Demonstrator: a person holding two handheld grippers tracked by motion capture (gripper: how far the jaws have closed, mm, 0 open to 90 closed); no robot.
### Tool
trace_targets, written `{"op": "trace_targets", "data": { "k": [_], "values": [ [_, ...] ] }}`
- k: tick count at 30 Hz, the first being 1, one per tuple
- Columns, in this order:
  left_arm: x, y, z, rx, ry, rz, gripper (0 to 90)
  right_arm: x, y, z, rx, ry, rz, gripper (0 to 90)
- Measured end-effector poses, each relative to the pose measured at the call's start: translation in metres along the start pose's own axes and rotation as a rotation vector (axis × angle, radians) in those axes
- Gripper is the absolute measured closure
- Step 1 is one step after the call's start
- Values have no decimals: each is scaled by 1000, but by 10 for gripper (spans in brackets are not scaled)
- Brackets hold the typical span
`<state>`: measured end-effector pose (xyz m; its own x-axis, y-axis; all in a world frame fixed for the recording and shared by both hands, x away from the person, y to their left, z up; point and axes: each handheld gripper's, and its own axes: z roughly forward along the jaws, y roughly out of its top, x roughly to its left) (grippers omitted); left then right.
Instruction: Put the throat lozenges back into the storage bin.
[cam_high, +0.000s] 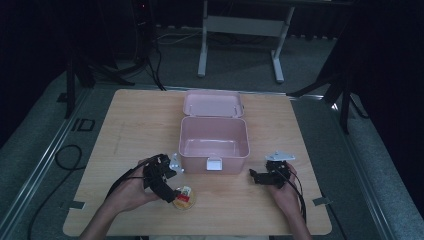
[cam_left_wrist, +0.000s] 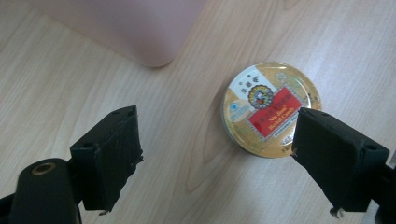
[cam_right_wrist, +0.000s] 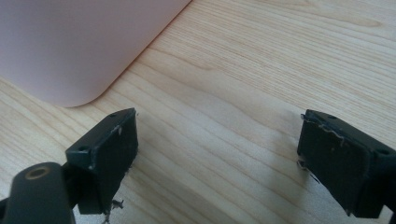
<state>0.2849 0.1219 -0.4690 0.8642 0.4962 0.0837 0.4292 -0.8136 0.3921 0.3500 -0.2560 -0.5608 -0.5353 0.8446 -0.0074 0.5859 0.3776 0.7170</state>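
The pink box (cam_high: 214, 139) stands open in the middle of the table (cam_high: 130, 130), lid tipped back, inside bare. Just off its front left corner lies a small round candy tin (cam_high: 183, 197), flat on the wood with its gold and red label up. The left gripper (cam_high: 172, 192) hangs right over that tin with its jaws spread wide; in the left gripper view the tin (cam_left_wrist: 271, 109) sits near the right-hand jaw rather than centred in the gap, and no pad presses on it. The right gripper (cam_high: 256, 176) rests off the box's front right corner, jaws released and holding nothing but air above bare wood.

The likely trouble is in the pickup. The tin is low, smooth and round (little edge for a pad to bite), so closing off-centre could squirt it sideways across the table or knock it against the box wall. A grip on the rim alone may also let it tilt and drop before it clears the box's front edge.
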Motion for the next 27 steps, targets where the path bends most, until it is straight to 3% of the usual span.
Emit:
{"op": "trace_targets", "data": {
  "k": [27],
  "values": [
    [-16, 14, 20, 60, -31, 98, 159, 0, 0, 0, 0, 0, 0, 120]
  ]
}}
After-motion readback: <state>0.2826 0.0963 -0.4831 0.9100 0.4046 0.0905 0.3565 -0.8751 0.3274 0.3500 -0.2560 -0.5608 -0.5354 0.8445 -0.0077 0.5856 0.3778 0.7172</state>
